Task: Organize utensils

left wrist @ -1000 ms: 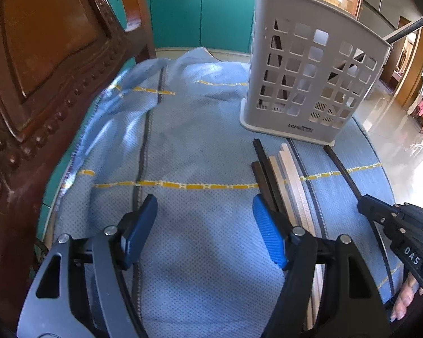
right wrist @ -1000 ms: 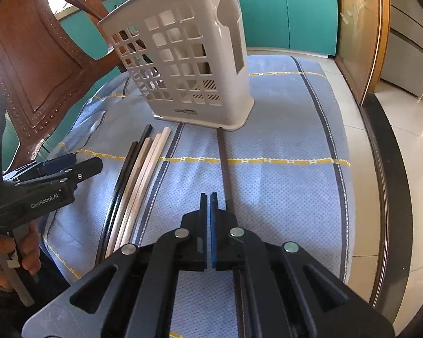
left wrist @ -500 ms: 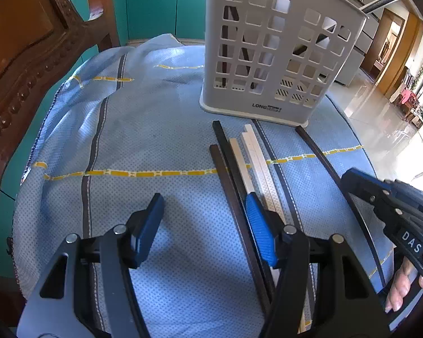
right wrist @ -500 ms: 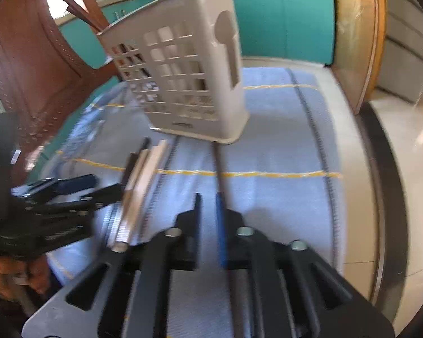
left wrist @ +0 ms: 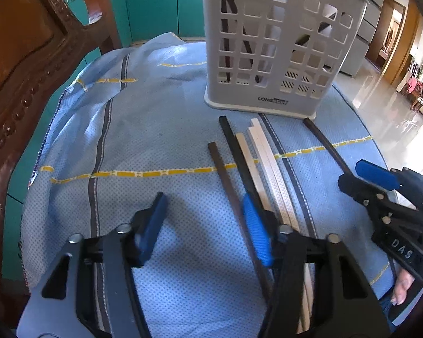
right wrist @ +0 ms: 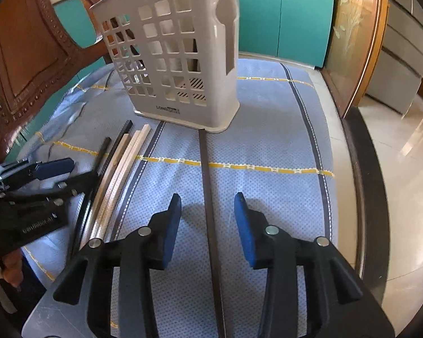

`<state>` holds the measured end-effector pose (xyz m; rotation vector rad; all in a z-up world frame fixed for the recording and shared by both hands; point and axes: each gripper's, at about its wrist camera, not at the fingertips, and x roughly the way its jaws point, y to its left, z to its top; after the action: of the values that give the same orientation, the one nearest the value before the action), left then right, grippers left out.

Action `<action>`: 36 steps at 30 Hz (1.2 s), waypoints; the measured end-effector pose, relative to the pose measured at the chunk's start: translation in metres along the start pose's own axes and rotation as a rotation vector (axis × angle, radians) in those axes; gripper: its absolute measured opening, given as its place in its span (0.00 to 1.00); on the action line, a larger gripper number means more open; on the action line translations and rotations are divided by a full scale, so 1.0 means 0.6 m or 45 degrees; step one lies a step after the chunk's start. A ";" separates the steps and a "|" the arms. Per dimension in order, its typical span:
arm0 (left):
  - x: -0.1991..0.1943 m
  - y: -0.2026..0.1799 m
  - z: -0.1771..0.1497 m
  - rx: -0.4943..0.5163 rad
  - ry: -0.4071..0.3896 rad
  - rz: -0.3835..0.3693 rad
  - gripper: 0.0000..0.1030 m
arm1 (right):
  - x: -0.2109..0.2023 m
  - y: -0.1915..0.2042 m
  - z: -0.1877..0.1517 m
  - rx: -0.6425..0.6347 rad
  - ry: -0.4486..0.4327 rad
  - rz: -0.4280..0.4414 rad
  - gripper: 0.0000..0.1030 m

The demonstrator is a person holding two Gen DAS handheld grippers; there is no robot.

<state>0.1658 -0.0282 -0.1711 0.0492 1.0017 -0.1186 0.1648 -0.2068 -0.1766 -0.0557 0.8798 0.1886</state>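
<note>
Closing: left gripper [left wrist: 203,225] jaws were narrowing around the brown chopstick [left wrist: 225,180] at frame centre, gripping nothing.
Opening: right gripper [right wrist: 207,222] jaws straddled the lone dark chopstick [right wrist: 204,169], untouched; centre it before squeezing.
Holder: white basket [right wrist: 172,56], upper centre.
Right view only: spoon-shaped cutout.

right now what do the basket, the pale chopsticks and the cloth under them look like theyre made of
Basket: moulded plastic, matte off-white, with a grid of square cutouts and a printed brand mark.
Pale chopsticks: probably bare wood or bamboo, light tan, square-cut, unglossy.
Cloth: woven fabric, blue with dotted texture, wrinkled at the far edge.
</note>
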 end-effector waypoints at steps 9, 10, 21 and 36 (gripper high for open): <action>0.007 -0.013 0.018 0.011 0.007 -0.042 0.20 | 0.022 0.023 0.016 -0.080 -0.011 -0.063 0.39; 0.009 -0.015 0.021 0.006 0.011 -0.038 0.20 | 0.023 0.024 0.019 -0.085 -0.004 -0.064 0.39; 0.016 -0.022 0.038 -0.062 0.042 -0.015 0.09 | 0.026 0.048 0.029 -0.147 0.051 0.003 0.06; -0.119 0.027 0.040 -0.076 -0.360 -0.041 0.07 | -0.133 0.003 0.023 -0.058 -0.423 0.199 0.06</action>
<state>0.1498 -0.0092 -0.0980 -0.0379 0.7234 -0.1213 0.1253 -0.2146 -0.1061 0.0028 0.5483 0.3535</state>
